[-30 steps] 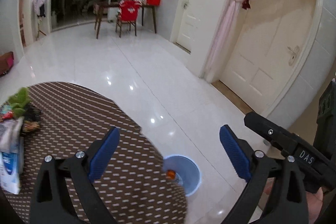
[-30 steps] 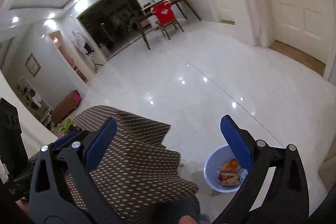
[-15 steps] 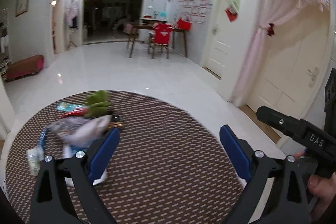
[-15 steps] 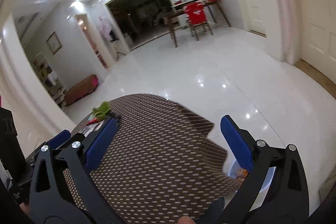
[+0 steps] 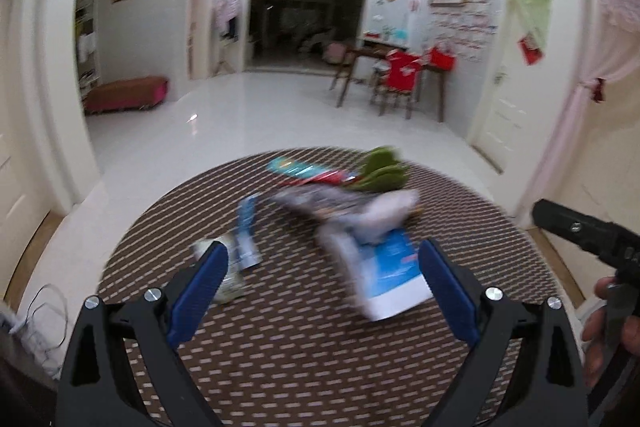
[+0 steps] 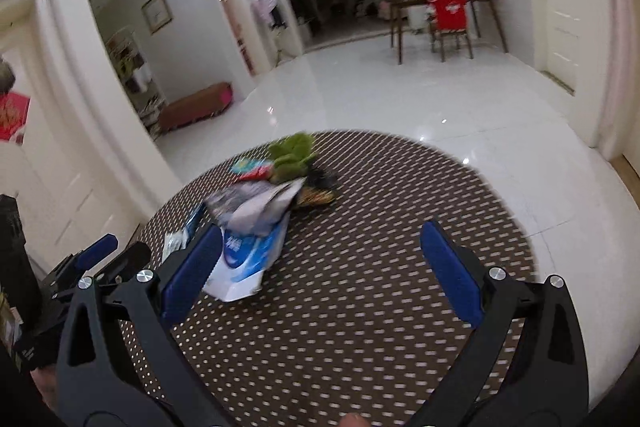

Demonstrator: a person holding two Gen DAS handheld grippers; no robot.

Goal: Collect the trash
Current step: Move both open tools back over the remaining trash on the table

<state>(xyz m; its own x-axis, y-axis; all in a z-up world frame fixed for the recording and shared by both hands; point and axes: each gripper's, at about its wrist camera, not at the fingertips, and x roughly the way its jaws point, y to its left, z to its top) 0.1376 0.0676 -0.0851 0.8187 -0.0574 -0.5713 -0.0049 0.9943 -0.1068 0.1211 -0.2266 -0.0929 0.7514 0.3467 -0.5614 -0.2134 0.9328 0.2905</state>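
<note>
Two grippers hang over a round brown patterned table with jaws spread wide and nothing between them. The left wrist view shows the left gripper (image 5: 322,277) above blurred trash: a blue-and-white packet (image 5: 390,269), a grey wrapper (image 5: 344,205), a green leafy item (image 5: 382,171), a small crumpled wrapper (image 5: 230,277); a hand (image 5: 608,327) at the right edge grips the other tool. Only the right wrist view shows the right gripper (image 6: 320,259), the same pile to its left, and bare table (image 6: 380,287) ahead.
</note>
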